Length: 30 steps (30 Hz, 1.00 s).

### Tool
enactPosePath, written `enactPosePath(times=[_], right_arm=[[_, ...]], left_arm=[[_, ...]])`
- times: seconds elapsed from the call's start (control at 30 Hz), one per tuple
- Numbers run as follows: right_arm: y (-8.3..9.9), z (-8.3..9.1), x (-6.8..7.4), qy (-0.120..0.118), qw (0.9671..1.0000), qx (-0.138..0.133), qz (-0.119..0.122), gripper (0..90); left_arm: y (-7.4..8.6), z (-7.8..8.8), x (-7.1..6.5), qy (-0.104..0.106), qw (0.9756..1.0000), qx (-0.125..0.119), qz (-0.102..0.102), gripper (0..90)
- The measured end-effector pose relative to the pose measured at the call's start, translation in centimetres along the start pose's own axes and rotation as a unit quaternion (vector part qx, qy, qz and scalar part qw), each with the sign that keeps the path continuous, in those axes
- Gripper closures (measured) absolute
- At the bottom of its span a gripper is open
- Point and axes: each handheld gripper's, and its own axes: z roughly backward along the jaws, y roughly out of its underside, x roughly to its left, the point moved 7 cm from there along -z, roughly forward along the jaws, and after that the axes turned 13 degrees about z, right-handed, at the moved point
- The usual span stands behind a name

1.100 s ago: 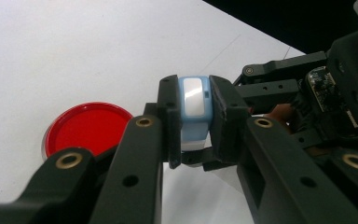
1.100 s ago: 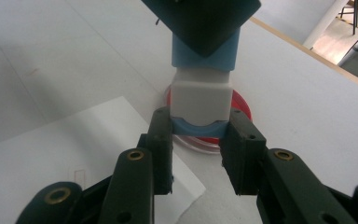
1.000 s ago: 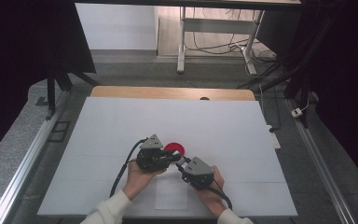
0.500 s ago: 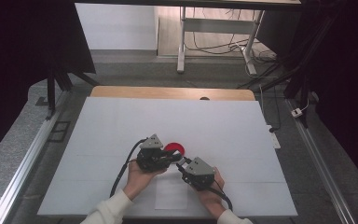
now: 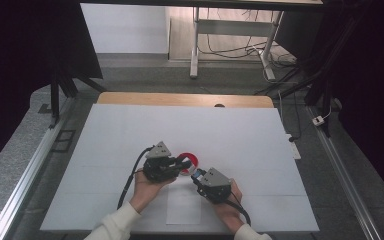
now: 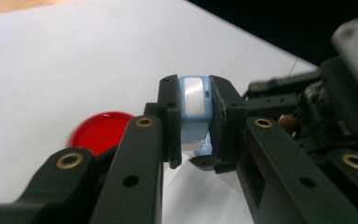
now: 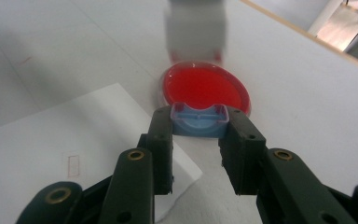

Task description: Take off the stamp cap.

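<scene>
A round red dish (image 5: 193, 160) (image 6: 100, 133) (image 7: 205, 86) lies on the white table top (image 5: 130, 130). My left gripper (image 5: 184, 164) (image 6: 196, 112) hangs at the dish's near edge, shut on a small pale blue piece with a white face (image 6: 193, 95). Just to its right, my right gripper (image 5: 198, 175) (image 7: 199, 123) is shut on a small blue open-topped piece (image 7: 199, 120) (image 5: 198, 174), held in front of the dish. The right gripper's body (image 6: 335, 107) stands close by in the left gripper view. A blurred pale thing (image 7: 196, 28) hovers over the dish's far rim.
A white sheet of paper (image 5: 184, 205) (image 7: 51, 140) lies on the table between the person's forearms. A wooden strip (image 5: 180, 99) runs along the table's far edge. Metal rails (image 5: 25, 180) flank the table on both sides.
</scene>
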Motion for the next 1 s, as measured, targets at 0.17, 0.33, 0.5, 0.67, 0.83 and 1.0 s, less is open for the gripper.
enactPosePath(times=[0.17,0.33,0.5,0.67,0.83,1.0], right_arm=[[-0.2,0.3,-0.3,0.006,1.0,-0.007,0.001,65.4],[-0.1,0.4,-0.4,0.004,0.9999,-0.008,-0.006,65.3],[0.1,0.5,-0.5,0.002,0.9999,-0.011,-0.006,65.3],[0.2,0.7,-0.5,0.0,0.9999,-0.015,-0.007,65.1],[0.4,0.8,-0.8,-0.001,0.9998,-0.013,-0.012,65.1],[0.9,1.2,-1.3,-0.001,0.9999,-0.009,-0.015,65.1]], left_arm=[[0.0,0.2,0.4,0.007,0.9999,0.003,0.009,75.8],[0.3,-0.2,-0.1,0.009,0.9999,0.013,0.0,75.7],[0.3,-0.2,0.1,0.01,0.9999,0.013,0.002,75.7],[0.3,-0.2,0.2,0.008,0.9999,0.015,0.002,75.6],[0.3,-0.1,0.3,0.006,0.9999,0.014,0.001,75.6],[0.3,-0.1,0.3,0.006,0.9999,0.015,0.0,75.6]])
